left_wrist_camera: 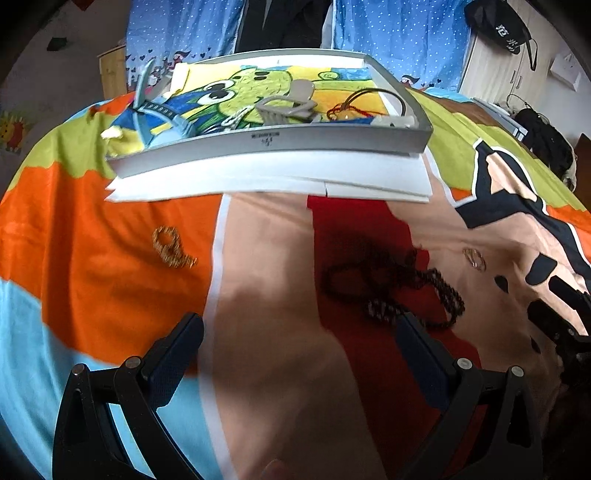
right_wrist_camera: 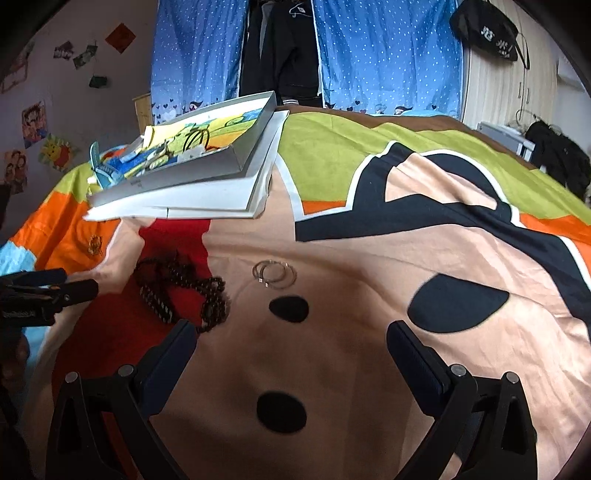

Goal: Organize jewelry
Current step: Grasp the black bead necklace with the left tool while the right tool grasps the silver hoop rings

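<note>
Bedspread (right_wrist_camera: pixel 369 258) bears dark beads (right_wrist_camera: pixel 177 291) just beyond the left claw (left_wrist_camera: pixel 299 339), hoops (right_wrist_camera: pixel 275 275) ahead of the right claw (right_wrist_camera: pixel 291 343); both claws wide, empty.

I see bare bedspread (right_wrist_camera: pixel 369 332) right of the dark bead necklace (right_wrist_camera: pixel 177 291); only silver hoops (right_wrist_camera: pixel 274 275) and, farther back, the tray (right_wrist_camera: pixel 184 173) obstruct.

A bed lay under a bright cartoon-print bedspread (right_wrist_camera: pixel 369 236) in orange, green, peach, red and black; blue dotted curtains (right_wrist_camera: pixel 384 55) hung behind it, parted around dark clothes on hangers (right_wrist_camera: pixel 284 48); a black bag (right_wrist_camera: pixel 484 29) hung on the right by pale cupboards; stickers and small pictures (right_wrist_camera: pixel 33 122) dotted the left wall.
</note>
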A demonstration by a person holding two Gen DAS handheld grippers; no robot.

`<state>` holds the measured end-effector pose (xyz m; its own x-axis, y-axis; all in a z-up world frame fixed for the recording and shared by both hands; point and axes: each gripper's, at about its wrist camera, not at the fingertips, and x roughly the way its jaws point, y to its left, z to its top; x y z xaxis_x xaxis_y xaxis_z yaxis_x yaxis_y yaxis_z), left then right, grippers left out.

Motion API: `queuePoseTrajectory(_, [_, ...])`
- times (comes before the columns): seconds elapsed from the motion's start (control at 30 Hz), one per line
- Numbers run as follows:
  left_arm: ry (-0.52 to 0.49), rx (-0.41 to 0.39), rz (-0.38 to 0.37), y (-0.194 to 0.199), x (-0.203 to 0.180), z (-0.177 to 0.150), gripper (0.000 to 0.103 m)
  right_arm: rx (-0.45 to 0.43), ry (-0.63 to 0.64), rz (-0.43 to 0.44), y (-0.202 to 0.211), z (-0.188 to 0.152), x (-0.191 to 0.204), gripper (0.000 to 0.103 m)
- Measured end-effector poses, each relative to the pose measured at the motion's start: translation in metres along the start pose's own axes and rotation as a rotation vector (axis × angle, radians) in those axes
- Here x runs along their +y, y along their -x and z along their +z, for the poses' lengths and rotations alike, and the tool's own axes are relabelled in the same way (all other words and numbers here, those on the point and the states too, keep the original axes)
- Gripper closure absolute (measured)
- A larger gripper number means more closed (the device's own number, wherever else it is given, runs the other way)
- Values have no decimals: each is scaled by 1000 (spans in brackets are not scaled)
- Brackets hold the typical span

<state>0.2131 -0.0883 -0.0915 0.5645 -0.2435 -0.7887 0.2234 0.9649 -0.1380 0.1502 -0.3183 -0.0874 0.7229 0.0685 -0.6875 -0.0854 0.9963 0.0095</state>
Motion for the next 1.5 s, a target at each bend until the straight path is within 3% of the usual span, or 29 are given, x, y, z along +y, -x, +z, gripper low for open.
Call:
queuePoseTrajectory(0.17, [-27, 19, -59, -19, 1, 20, 3, 2, -55, 77, -14, 20, -10, 0])
queuePoseTrajectory(0.27, [-90, 44, -110, -32, -4, 29, 7, 21, -82, 123, -28, 32, -13, 10])
queuePoseTrajectory(0.43, [-243, 87, -127, -50, -14, 33, 37, 88, -102, 153, -55, 43, -14, 28])
queuePoseTrajectory(0.57, [-265, 121, -126, -62, -14, 34, 53, 148, -131, 162, -76, 43, -16, 37])
queuePoseTrajectory(0.7, [-297, 132, -103, -67, -17, 30, 75, 181, -131, 142, -88, 39, -14, 46])
queuePoseTrajectory(0.83, [-310, 138, -94, -67, -20, 24, 99, 181, -120, 115, -89, 38, -12, 63])
queuePoseTrajectory(0.93, [-310, 123, -88, -66, -25, 18, 99, 177, -107, 118, -88, 37, -9, 72])
queuePoseTrajectory(1.13, [-281, 35, -76, -41, -24, 21, 100, 151, -110, 149, -78, 35, -8, 73])
queuePoseTrajectory(1.5, [-219, -160, -56, 24, -20, 57, 100, 26, -34, 199, -35, 54, 20, 73])
